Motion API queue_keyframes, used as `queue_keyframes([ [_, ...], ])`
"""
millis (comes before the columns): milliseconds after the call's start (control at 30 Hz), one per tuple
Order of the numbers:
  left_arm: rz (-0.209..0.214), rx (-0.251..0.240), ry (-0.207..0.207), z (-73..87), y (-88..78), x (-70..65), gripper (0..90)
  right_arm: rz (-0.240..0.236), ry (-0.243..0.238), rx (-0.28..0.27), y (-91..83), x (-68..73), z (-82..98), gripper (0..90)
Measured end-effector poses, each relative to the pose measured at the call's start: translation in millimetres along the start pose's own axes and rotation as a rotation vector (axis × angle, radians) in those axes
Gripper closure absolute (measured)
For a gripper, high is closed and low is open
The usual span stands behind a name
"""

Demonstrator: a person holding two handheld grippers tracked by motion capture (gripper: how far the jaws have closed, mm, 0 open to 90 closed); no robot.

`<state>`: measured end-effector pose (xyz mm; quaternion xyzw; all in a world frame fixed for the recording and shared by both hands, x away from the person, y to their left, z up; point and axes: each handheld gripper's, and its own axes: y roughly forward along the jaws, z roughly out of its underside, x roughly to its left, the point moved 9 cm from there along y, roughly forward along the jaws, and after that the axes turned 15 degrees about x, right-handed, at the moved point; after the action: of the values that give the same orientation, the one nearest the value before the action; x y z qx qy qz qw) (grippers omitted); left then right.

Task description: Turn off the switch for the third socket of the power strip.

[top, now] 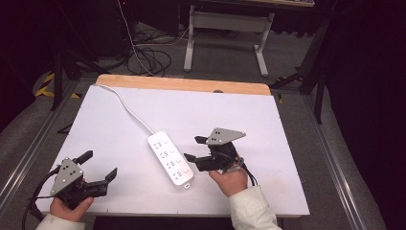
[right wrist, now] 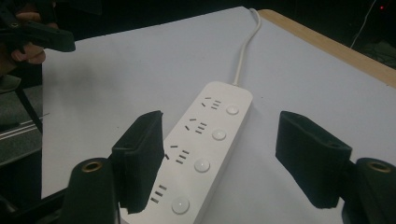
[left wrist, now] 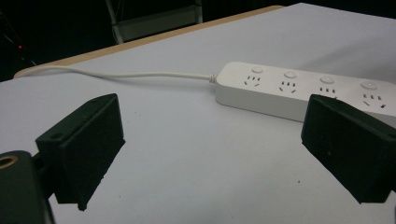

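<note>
the power strip (top: 170,158) lies flat near the middle of the white table (top: 230,115), a little toward the person's side, with its long axis running diagonally. it is white and has four sockets, each with a round button beside it. its white cable (top: 125,106) leaves the far end and runs to the far left corner of the table.

the right gripper (top: 192,148) is held just to the right of the strip, above the table, and its jaws are wide apart with nothing between them. in the right gripper view the strip (right wrist: 203,147) is seen between the two jaws, closer to the left one.

the left gripper (top: 98,166) is near the front left corner of the table, well apart from the strip. its jaws are also wide apart and hold nothing. in the left gripper view the strip (left wrist: 299,91) lies further away, behind the right jaw.
</note>
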<state>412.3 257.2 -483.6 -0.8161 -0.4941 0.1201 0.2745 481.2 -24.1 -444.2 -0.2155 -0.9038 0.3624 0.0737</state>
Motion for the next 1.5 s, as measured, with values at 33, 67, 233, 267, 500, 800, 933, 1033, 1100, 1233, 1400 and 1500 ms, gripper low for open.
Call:
queue_keyframes([
  [33,-0.001,0.001,0.001,0.1,-0.1,0.2,6.3,-0.001,-0.002,0.002,1.4,0.4,-0.5,32.5],
  [67,-0.001,0.0,0.0,0.1,0.0,0.2,6.3,-0.002,-0.003,0.004,2.7,0.5,-1.0,32.5],
  [233,-0.006,-0.001,0.0,0.0,-0.3,1.2,6.2,-0.015,0.001,0.007,7.6,1.2,-3.0,33.0],
  [267,-0.007,-0.001,0.001,0.0,-0.4,1.3,6.2,-0.018,0.001,0.007,8.2,1.6,-3.4,33.4],
  [500,0.0,0.0,-0.001,0.1,-0.2,0.7,6.3,-0.079,0.053,0.011,10.1,2.7,-2.1,56.3],
  [800,0.001,-0.001,-0.003,0.0,0.4,0.9,6.3,-0.022,0.091,0.045,17.1,-0.1,1.3,89.0],
  [933,0.0,0.002,-0.006,0.5,1.0,0.9,6.3,0.067,0.069,0.092,25.6,-4.6,5.5,90.0],
  [1033,-0.002,0.002,-0.005,0.5,0.8,1.7,6.3,0.071,0.065,0.119,32.8,-5.3,8.2,90.0],
  [1100,-0.003,0.003,-0.004,0.7,0.9,2.1,6.3,0.06,0.06,0.13,37.3,-4.0,9.2,90.0],
  [1233,-0.004,0.003,-0.004,0.7,0.8,2.0,6.3,0.042,0.048,0.152,45.4,-0.9,10.3,90.0],
  [1400,-0.004,0.004,-0.003,0.7,0.9,2.1,6.3,0.016,0.044,0.181,53.6,1.3,12.9,90.0],
  [1500,-0.002,0.01,0.001,1.3,1.1,1.7,6.3,0.005,0.05,0.2,58.2,1.4,15.0,90.0],
])
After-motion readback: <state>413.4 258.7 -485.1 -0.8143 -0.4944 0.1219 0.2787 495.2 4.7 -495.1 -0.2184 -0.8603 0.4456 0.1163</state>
